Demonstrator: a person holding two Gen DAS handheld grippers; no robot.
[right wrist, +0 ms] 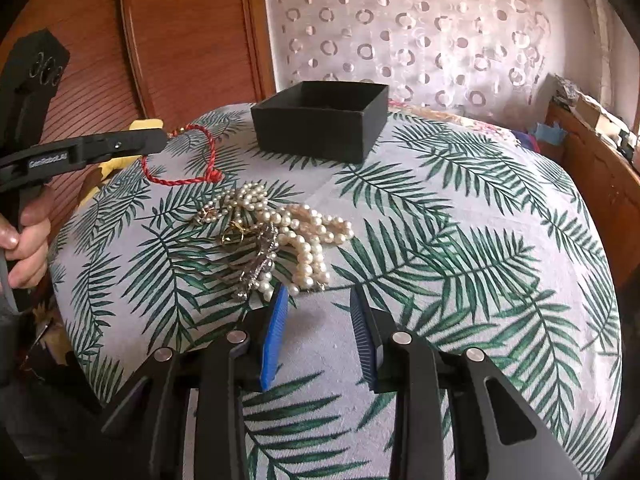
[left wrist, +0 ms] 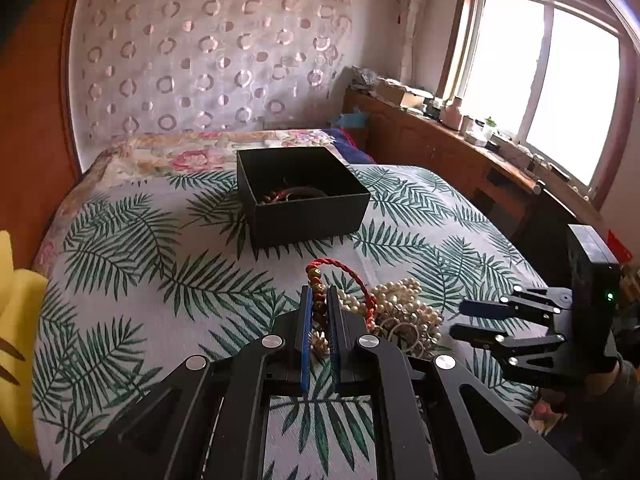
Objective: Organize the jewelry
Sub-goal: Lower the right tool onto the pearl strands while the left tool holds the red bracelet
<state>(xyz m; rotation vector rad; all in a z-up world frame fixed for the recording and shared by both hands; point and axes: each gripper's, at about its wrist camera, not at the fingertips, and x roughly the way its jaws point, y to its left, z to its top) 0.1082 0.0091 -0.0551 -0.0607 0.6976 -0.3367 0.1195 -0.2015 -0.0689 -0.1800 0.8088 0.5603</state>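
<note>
The left gripper (left wrist: pixel 319 294) pinches the beaded end of a red braided cord bracelet (right wrist: pixel 182 178), its loop hanging above the palm-leaf bedspread (right wrist: pixel 460 208). The right gripper (right wrist: pixel 318 294) hovers with fingers partly apart, empty, just near of the pile of pearl necklaces (right wrist: pixel 296 232). The black box (left wrist: pixel 302 196), holding some jewelry, sits farther back
</note>
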